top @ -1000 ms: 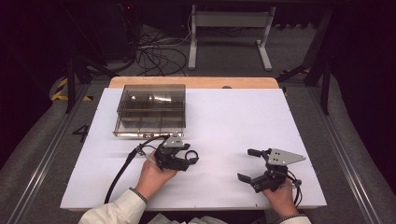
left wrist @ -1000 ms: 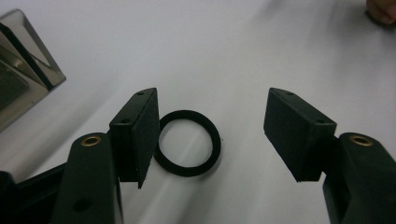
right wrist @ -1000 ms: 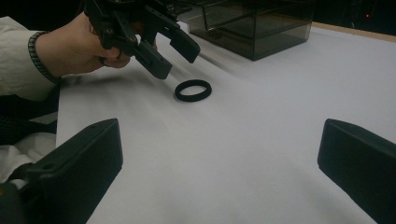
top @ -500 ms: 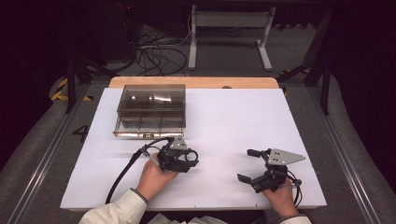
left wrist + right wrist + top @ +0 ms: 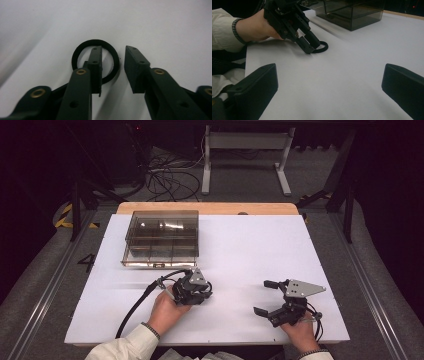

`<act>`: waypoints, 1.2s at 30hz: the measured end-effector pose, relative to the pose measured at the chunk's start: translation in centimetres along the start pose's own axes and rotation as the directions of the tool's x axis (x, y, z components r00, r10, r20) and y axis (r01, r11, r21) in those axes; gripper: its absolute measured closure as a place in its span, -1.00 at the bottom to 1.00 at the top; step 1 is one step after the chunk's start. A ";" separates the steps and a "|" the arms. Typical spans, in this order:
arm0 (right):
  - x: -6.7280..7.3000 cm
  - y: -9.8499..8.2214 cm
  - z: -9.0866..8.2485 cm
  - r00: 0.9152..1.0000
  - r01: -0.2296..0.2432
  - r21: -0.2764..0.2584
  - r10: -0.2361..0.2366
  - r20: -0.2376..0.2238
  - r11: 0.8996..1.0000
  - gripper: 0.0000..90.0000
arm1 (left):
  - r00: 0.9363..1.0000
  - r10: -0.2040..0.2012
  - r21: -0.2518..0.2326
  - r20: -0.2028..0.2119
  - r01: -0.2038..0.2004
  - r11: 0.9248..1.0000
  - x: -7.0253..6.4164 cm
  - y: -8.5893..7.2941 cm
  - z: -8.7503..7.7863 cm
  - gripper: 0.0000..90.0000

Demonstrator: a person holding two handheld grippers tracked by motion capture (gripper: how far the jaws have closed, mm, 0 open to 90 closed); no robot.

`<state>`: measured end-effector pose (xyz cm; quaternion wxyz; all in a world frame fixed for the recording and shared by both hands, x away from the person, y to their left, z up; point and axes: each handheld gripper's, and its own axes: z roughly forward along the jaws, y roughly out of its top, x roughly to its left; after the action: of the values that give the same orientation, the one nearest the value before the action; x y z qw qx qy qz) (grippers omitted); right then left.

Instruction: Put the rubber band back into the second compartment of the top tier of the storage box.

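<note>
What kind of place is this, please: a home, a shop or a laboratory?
Probably a laboratory or recording workshop: a white work table on a dark floor, loose cables behind it, and a person holding a claw in each hand beside a clear compartment box.

Both grippers are matte black. The left gripper has brass-coloured bushings behind its jaws and small screws on the pads, plus a thick black cable trailing off the back. The right gripper carries a grey three-cornered plate above its jaws. Cream sleeve, dark beaded bracelet.
</note>
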<state>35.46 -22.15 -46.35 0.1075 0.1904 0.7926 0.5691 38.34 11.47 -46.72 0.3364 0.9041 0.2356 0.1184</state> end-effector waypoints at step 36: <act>0.1 0.0 0.1 1.000 0.007 0.008 -0.007 0.004 1.000 -0.96 | 1.000 0.014 -0.075 -0.007 -0.015 0.997 -0.6 0.7 -2.5 0.92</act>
<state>35.43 -22.08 -46.37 0.1101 0.1891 0.7954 0.5652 37.17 12.09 -44.44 0.3685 0.8921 0.2255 0.1324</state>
